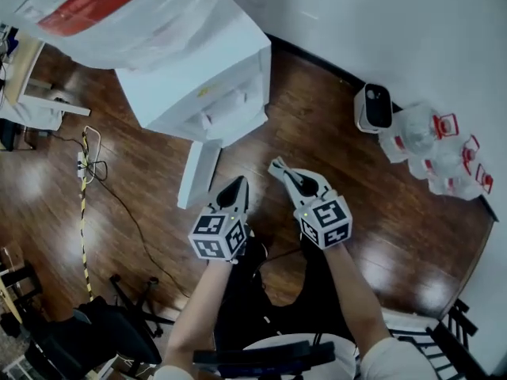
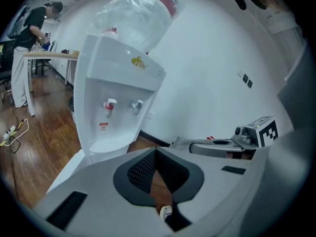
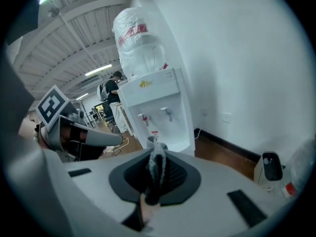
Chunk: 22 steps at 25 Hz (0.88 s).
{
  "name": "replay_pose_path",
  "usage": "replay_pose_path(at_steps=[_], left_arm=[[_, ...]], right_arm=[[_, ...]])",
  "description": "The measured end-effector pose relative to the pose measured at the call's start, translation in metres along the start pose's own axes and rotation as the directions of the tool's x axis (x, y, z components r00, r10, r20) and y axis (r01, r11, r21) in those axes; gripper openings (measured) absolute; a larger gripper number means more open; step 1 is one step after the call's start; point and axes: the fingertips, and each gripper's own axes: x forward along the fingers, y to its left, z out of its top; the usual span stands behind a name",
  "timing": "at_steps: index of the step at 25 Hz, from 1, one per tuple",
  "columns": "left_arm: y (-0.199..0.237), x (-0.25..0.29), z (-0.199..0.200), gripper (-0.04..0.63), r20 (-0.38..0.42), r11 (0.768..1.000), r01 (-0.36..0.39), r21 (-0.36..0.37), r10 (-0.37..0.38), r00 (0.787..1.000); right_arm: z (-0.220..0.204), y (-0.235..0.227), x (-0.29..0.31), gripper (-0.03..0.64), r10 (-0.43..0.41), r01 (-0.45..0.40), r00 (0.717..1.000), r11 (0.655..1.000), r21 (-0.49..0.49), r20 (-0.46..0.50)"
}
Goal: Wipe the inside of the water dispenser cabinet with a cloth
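The white water dispenser (image 1: 202, 85) with its wrapped bottle stands against the wall, ahead and to the left; it also fills the left gripper view (image 2: 118, 98) and the right gripper view (image 3: 155, 107). Its low cabinet door (image 1: 198, 172) hangs open toward me. My left gripper (image 1: 236, 183) is held just right of that door, jaws closed with nothing between them (image 2: 156, 154). Beside it, my right gripper (image 1: 287, 176) is shut on a grey cloth (image 1: 276, 166), which stands bunched up between the jaws (image 3: 157, 162). The inside of the cabinet is hidden.
A small white device (image 1: 374, 107) and several clear plastic bottles (image 1: 436, 149) sit by the wall at right. A power strip with cables (image 1: 83, 165) lies on the wood floor at left, near a desk (image 1: 32, 93). A person (image 2: 22, 48) stands at a far table.
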Motion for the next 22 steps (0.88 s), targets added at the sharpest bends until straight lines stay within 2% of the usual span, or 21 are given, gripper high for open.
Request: replay_pose_path(at_steps=[3, 7, 11, 15, 18, 20, 22], left_arm=[[0.019, 0.044, -0.027, -0.003, 0.008, 1.0, -0.008, 0.007, 0.008, 1.0], [0.057, 0.106, -0.07, -0.003, 0.016, 0.997, 0.015, 0.072, -0.017, 1.0], [0.111, 0.158, -0.107, -0.003, 0.068, 0.996, -0.011, 0.093, 0.005, 0.998], [0.161, 0.197, -0.139, -0.003, 0.107, 0.996, -0.047, 0.081, 0.038, 0.994], [0.179, 0.219, -0.16, -0.003, 0.104, 0.997, -0.032, 0.076, 0.024, 0.994], [0.188, 0.225, -0.158, -0.003, 0.1, 0.998, -0.013, 0.056, 0.008, 0.995], [0.199, 0.225, -0.144, -0.003, 0.125, 0.998, -0.036, 0.044, 0.031, 0.992]], right_arm=[[-0.028, -0.029, 0.042, 0.029, 0.039, -0.038, 0.999, 0.999, -0.036, 0.01], [-0.077, -0.066, 0.105, 0.029, 0.053, -0.044, 0.994, 0.994, -0.097, 0.093], [-0.135, -0.088, 0.184, 0.029, 0.123, -0.102, 0.981, 0.986, -0.135, 0.153], [-0.171, -0.083, 0.261, 0.029, 0.233, -0.193, 0.954, 0.958, -0.21, 0.188], [-0.186, -0.083, 0.3, 0.029, 0.291, -0.236, 0.925, 0.944, -0.231, 0.246], [-0.193, -0.08, 0.321, 0.03, 0.327, -0.264, 0.897, 0.936, -0.232, 0.297], [-0.196, -0.077, 0.345, 0.031, 0.359, -0.292, 0.869, 0.927, -0.235, 0.339]])
